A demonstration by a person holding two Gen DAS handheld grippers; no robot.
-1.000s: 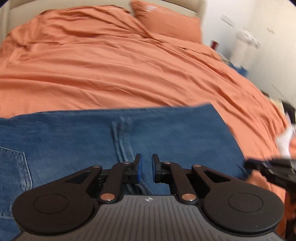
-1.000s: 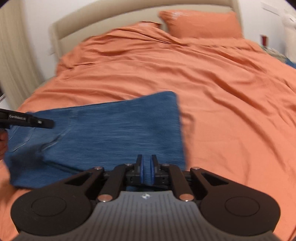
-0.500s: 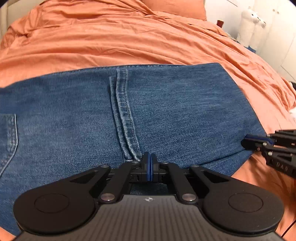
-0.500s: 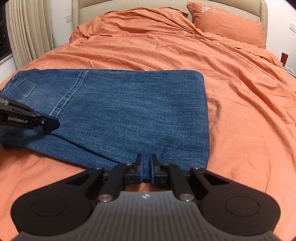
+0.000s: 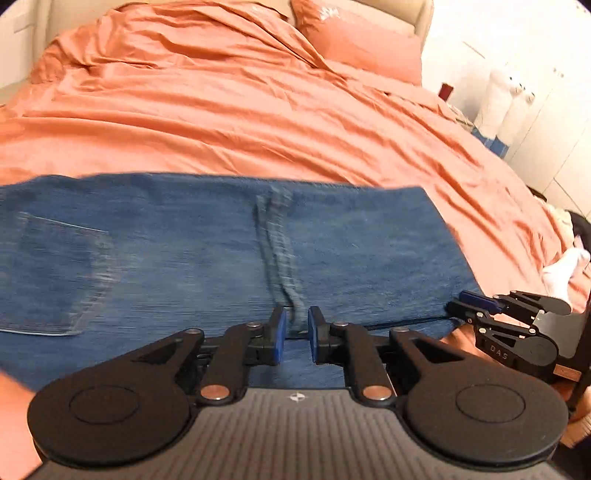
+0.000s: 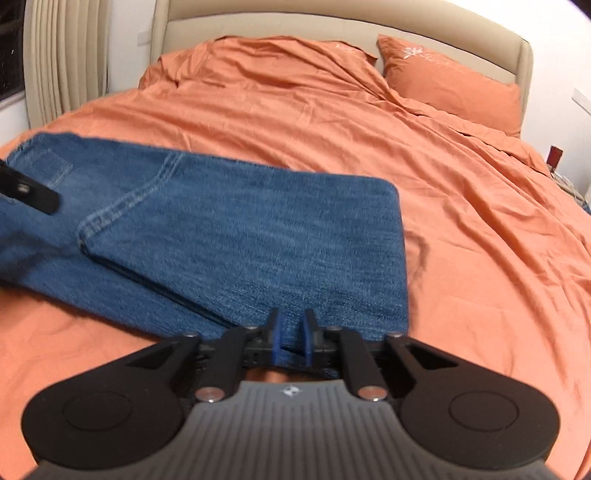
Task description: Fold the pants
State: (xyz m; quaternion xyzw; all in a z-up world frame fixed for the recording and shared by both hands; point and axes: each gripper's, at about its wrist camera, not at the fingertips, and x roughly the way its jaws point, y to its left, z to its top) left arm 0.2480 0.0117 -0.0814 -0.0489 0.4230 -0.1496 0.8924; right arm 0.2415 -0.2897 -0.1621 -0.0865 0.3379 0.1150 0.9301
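Left wrist view: left claw [image 5: 294,334] and right claw [image 6: 290,336] both opening, releasing jeans [image 5: 221,254] on bed [image 5: 240,122]. Fold laid; next, regrip the jeans' end.

folded pants [image 6: 236,236] lie on the bed [image 6: 461,229], pillow [image 6: 450,85] behind at the headboard [image 6: 332,22].

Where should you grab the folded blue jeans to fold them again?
Probably the short folded edge of the folded blue denim jeans, nearest the right gripper, pinching from the open bed side. The layers stack flat there. Both grippers' jaws are opening, denim between them; the left gripper straddles the seam.
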